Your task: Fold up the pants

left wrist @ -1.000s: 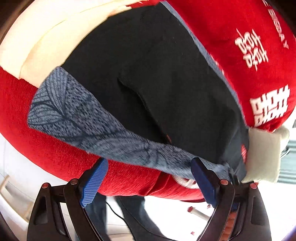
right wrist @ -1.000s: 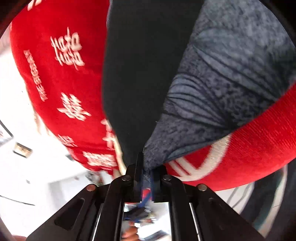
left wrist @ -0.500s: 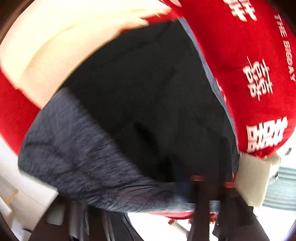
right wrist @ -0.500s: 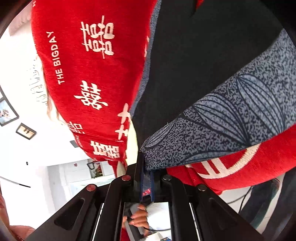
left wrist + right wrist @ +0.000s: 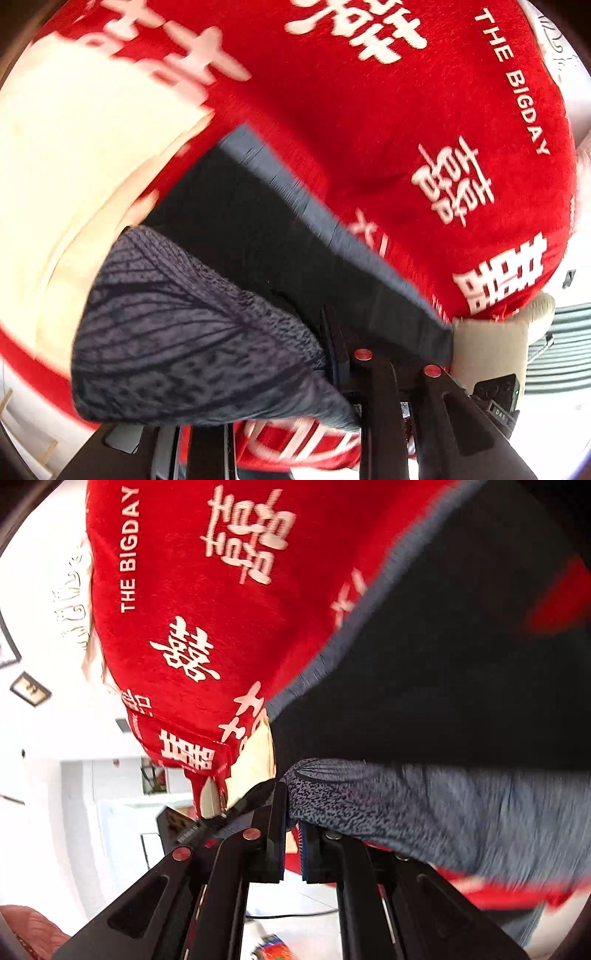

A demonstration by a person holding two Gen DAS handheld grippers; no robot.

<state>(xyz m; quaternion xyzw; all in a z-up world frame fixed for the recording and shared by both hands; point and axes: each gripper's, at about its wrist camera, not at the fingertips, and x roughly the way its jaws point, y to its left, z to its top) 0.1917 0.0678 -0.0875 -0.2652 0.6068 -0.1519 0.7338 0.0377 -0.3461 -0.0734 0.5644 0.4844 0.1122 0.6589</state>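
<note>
The pants are dark with a grey leaf-patterned band (image 5: 177,332) and lie on a red blanket (image 5: 388,129) with white characters. In the left wrist view the patterned band is bunched over my left gripper (image 5: 332,354), whose fingers stand close together on the fabric edge. In the right wrist view my right gripper (image 5: 291,812) is shut on the corner of the patterned band (image 5: 424,797), with the dark pants body (image 5: 443,664) spread above it.
A cream cushion (image 5: 74,166) lies under the blanket at the left of the left wrist view, with another cream edge (image 5: 491,347) at the right. The right wrist view shows a white room wall with frames (image 5: 29,690) and floor below.
My left gripper was open beside the patterned band a second ago and has now closed on it. Both grippers have moved the band further over the dark pants body.
</note>
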